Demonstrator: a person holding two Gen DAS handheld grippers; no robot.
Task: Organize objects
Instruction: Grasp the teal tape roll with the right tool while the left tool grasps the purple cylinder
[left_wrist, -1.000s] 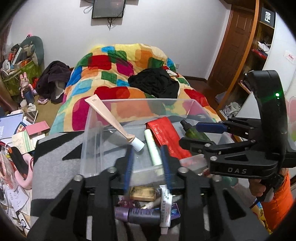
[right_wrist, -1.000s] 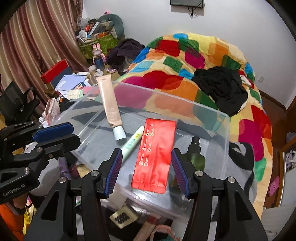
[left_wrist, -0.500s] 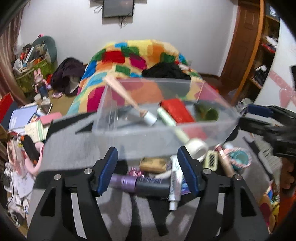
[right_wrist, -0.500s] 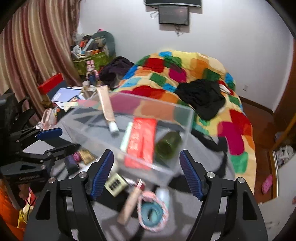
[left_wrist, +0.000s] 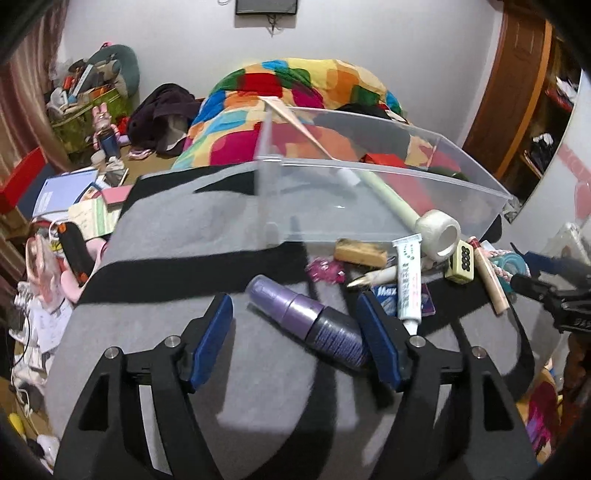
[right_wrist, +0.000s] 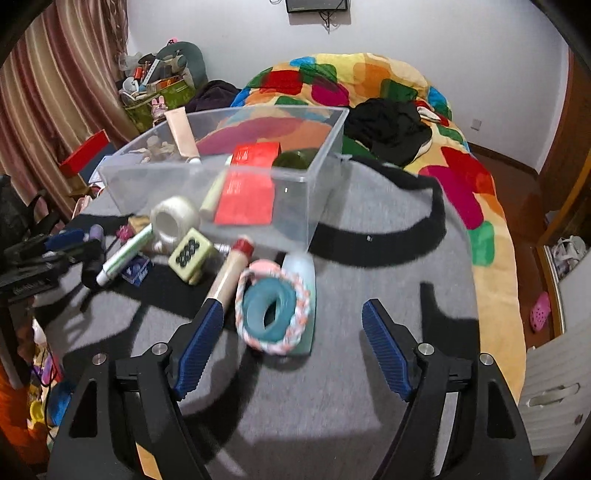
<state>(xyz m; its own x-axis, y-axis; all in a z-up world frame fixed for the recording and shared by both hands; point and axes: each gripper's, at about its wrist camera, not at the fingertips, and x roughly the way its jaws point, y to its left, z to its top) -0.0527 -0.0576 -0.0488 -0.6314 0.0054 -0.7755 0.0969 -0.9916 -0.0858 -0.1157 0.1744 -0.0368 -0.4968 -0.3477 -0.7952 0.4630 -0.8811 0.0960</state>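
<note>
**Both jaws spread over the clutter in front of the clear bin**

The jaws of the left gripper (left_wrist: 295, 332) are opening, with the purple bottle (left_wrist: 306, 317) lying on the cloth in the gap; its dark ribbed end sits against the right-hand pad, though whether it actually touches is hard to tell. The jaws of the right gripper (right_wrist: 291, 332) stand spread, nothing pinched; the rope ring (right_wrist: 273, 306) lies just ahead of the gap, nearer the left pad.

The purple bottle's long axis runs diagonally, pale cap toward the upper left of the left wrist frame, dark end toward the lower right. The clear bin (left_wrist: 369, 206) sits in the upper middle of both views on the grey and black cloth (left_wrist: 184, 236). Its walls blur what lies inside: a red pouch (right_wrist: 247, 188), a beige tube (right_wrist: 183, 133) leaning on the far rim with its top poking above it, and a dark green bottle (right_wrist: 295, 158) mostly hidden behind the pouch.

In front of the bin lie a roll of white tape (left_wrist: 439, 232), a white tube (left_wrist: 408, 284) pointing toward the lower edge, a green tile with black dots (right_wrist: 190, 254) and a red-capped stick (right_wrist: 231, 273) slanting from upper right to lower left. A pale blue item under the rope ring is largely covered. The right wrist frame is motion-blurred, so labels cannot be read.
</note>
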